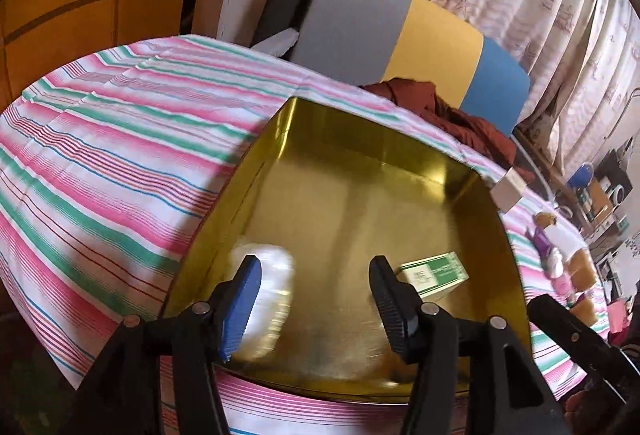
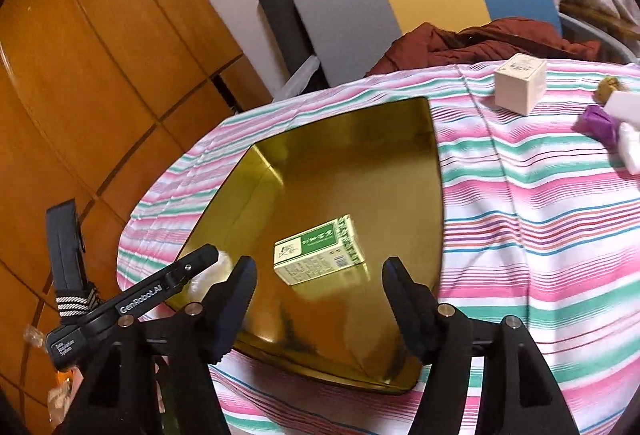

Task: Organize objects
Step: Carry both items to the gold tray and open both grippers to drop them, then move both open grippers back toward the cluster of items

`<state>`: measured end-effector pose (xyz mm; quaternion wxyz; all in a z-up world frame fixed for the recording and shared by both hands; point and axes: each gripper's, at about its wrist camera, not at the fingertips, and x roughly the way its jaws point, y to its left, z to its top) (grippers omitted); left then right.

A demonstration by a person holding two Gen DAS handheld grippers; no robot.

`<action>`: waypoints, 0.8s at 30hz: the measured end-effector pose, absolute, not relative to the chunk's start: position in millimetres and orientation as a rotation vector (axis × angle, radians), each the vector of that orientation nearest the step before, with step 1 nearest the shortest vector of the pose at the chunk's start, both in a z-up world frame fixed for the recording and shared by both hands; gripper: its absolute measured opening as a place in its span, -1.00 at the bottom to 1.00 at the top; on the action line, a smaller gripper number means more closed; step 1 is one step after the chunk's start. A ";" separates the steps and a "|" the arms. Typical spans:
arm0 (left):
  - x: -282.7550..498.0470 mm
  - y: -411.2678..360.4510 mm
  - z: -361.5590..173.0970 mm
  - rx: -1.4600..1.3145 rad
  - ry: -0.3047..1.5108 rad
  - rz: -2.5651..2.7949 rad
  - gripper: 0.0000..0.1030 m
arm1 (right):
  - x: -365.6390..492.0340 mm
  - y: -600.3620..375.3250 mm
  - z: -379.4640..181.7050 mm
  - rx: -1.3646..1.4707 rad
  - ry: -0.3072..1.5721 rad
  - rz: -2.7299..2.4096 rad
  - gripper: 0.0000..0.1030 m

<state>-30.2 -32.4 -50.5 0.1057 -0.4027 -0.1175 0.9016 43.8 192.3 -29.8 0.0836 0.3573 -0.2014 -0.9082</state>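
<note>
Now green box (image 2: 320,255) in gold tin (image 2: 400,163), beyond open right tool (image 2: 316,299) (untouched).

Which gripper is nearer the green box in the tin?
Right. The right gripper is open just short of the green box; the left gripper sits left of it, beside a white bundle.

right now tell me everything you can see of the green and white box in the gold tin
The green and white box is a small rectangular carton, apparently cardboard, with a green top panel, a patterned border and fine print on its pale side. It looks closed and undamaged. It lies flat on the floor of the gold tin, apart from the tin's walls, reflected in the shiny metal. Nothing grips it: it lies beyond the open jaws of the right hand-held gripper, untouched.
</note>
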 end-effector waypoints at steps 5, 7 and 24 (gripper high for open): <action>-19.0 -19.2 -37.4 -1.106 -0.349 2.650 0.11 | 49.2 201.5 -24.9 1.044 -0.615 -2.737 0.40; -14.6 -12.9 -33.8 -1.080 -0.347 2.634 0.11 | 50.7 205.8 -24.1 1.041 -0.625 -2.746 0.41; 16.7 54.6 -16.3 -0.972 -0.206 2.459 0.11 | 73.1 271.9 -10.6 1.019 -0.617 -2.935 0.55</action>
